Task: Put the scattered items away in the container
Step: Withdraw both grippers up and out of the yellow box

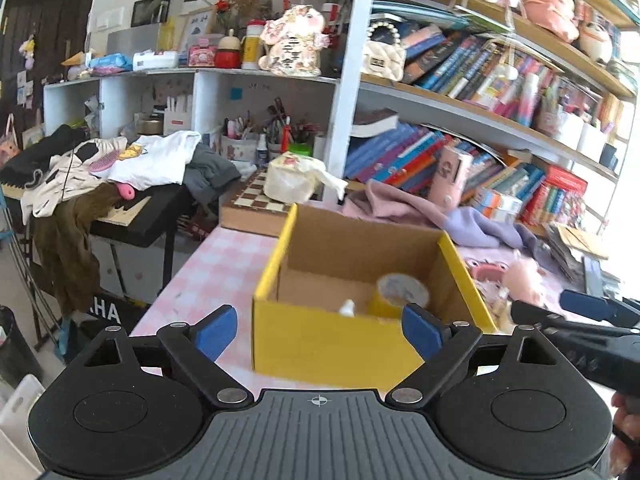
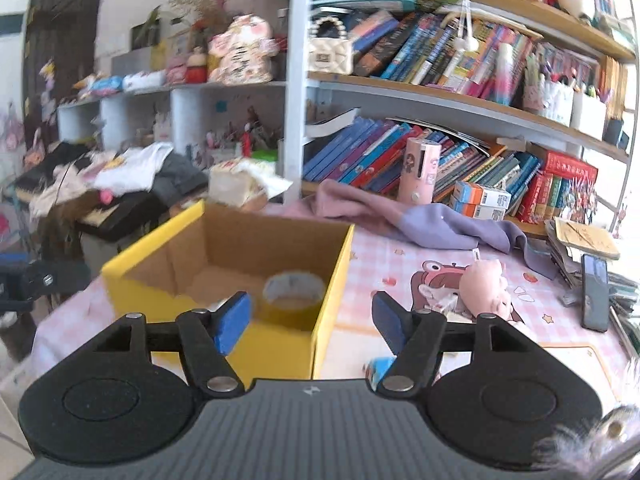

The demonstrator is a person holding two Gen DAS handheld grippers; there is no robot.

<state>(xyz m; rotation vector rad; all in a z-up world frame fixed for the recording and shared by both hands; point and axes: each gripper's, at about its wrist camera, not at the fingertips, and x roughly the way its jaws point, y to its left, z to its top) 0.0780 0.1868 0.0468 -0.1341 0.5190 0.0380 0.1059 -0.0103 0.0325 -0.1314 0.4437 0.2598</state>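
A yellow cardboard box [image 1: 332, 344] stands open on the pink checked table; it also shows in the right wrist view [image 2: 276, 344]. Inside lie a yellow tape roll [image 1: 400, 294] [image 2: 294, 296] and a small white bottle [image 1: 347, 307]. My left gripper [image 1: 316, 334] is open and empty just in front of the box's near wall. My right gripper [image 2: 312, 318] is open and empty over the box's right corner; it shows at the right of the left wrist view [image 1: 576, 314]. A pink plush toy [image 2: 484, 286] and a small blue item [image 2: 378, 368] lie on the table right of the box.
A pink and lilac cloth [image 2: 400, 216] lies behind the box. A phone [image 2: 595, 292] and paper stacks sit at the far right. A tissue pack [image 1: 290, 178] rests on a chessboard [image 1: 256, 204]. Bookshelves line the back. A clothes-covered keyboard stand [image 1: 132, 204] is at left.
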